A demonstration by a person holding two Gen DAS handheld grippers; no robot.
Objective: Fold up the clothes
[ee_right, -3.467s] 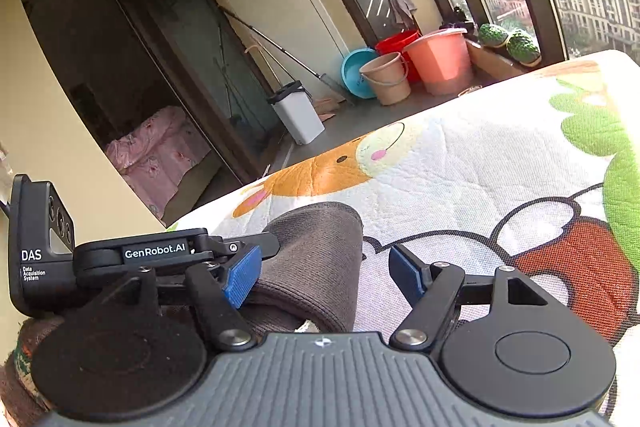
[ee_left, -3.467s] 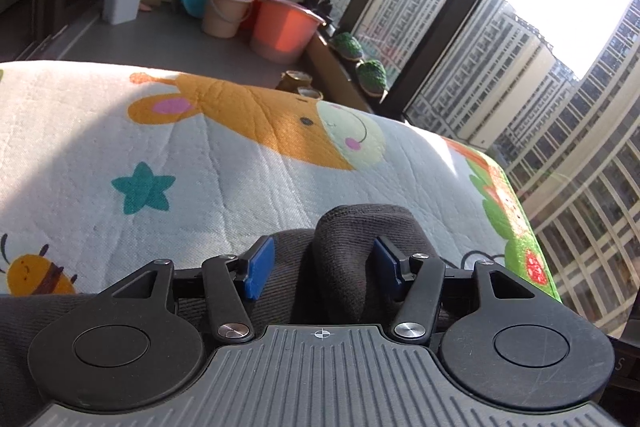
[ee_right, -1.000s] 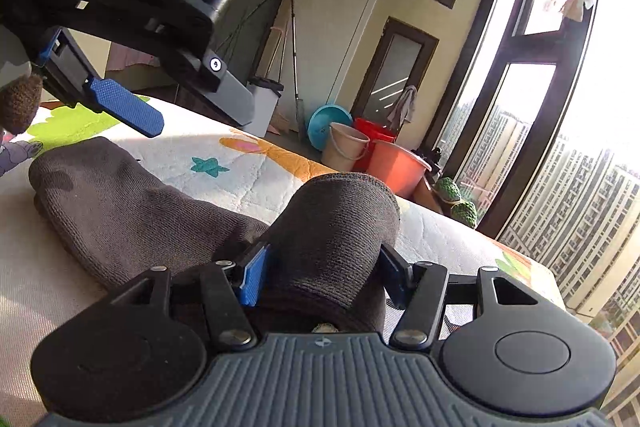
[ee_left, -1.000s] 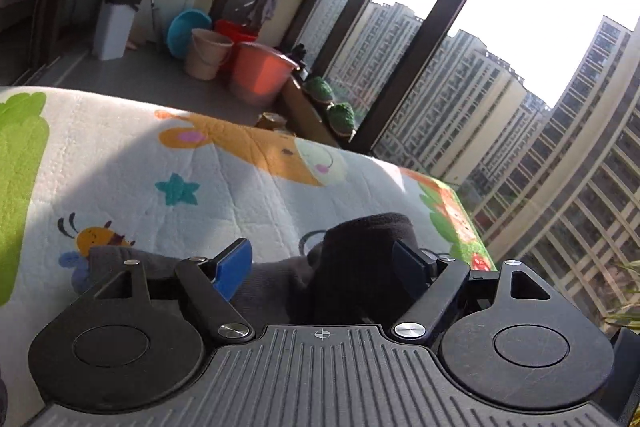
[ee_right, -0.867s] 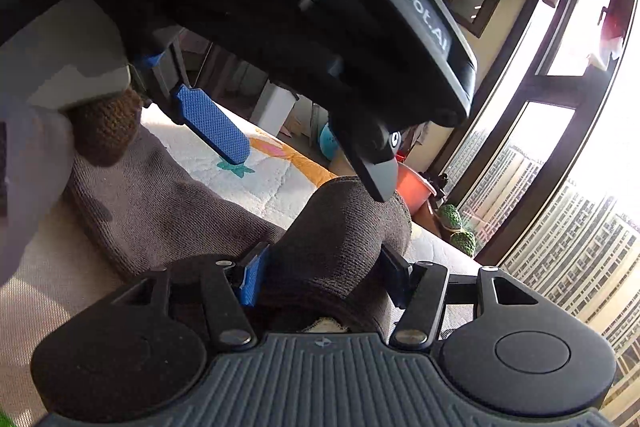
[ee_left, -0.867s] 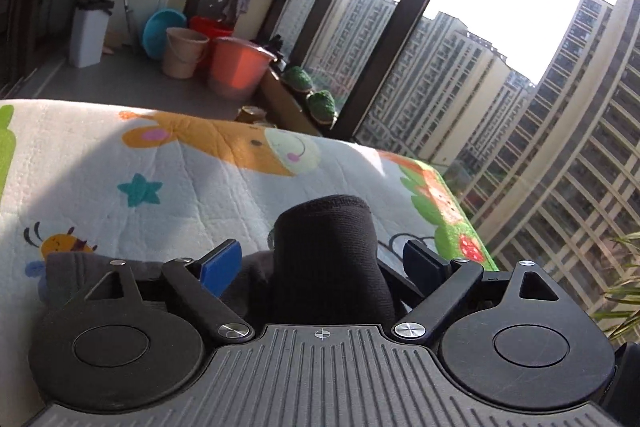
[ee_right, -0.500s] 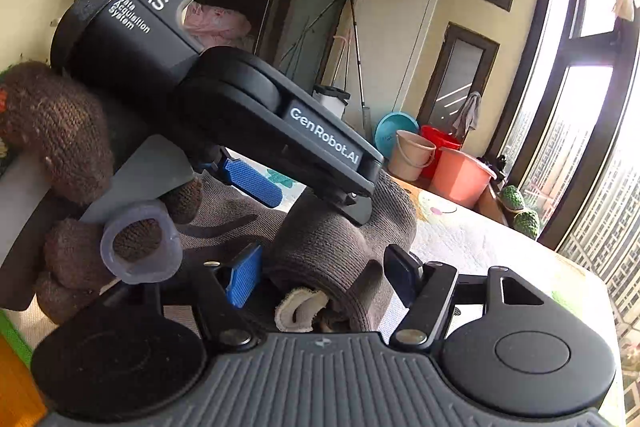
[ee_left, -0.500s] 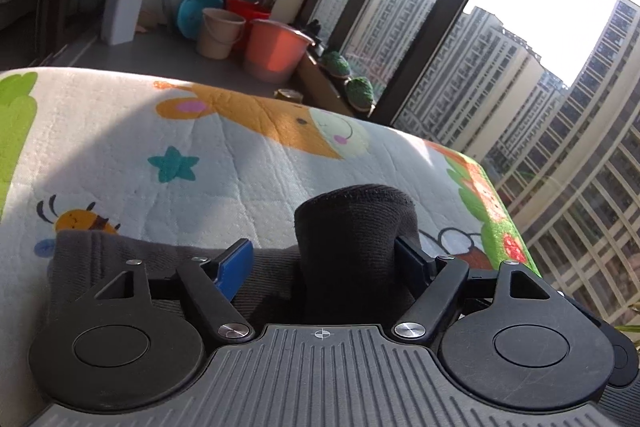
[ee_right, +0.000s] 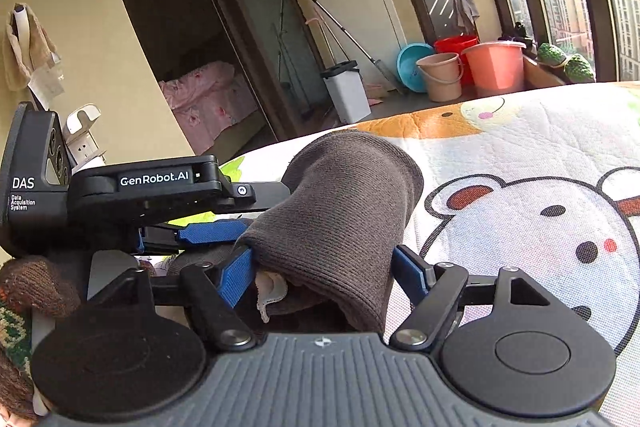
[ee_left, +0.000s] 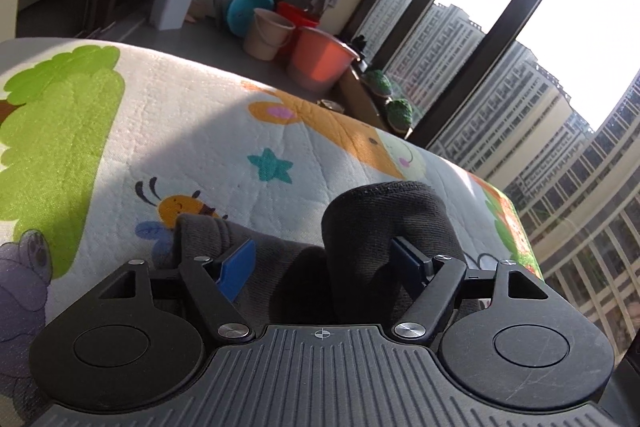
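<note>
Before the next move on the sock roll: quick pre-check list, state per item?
1. Right gripper on the rolled sock: both blue pads touch the roll; ok.
2. Left gripper state: the roll sits against only one pad, a gap at the other; not gripping, not ok if a two-handed hold is needed.
3. Roll tightness: a pale inner edge sticks out at the near end; not ok.
4. Sock tail flat on the blanket: partly hidden by the gripper; cannot tell.
5. Grippers clear of each other: the left gripper sits close beside the roll in the right wrist view; cannot tell.
</note>
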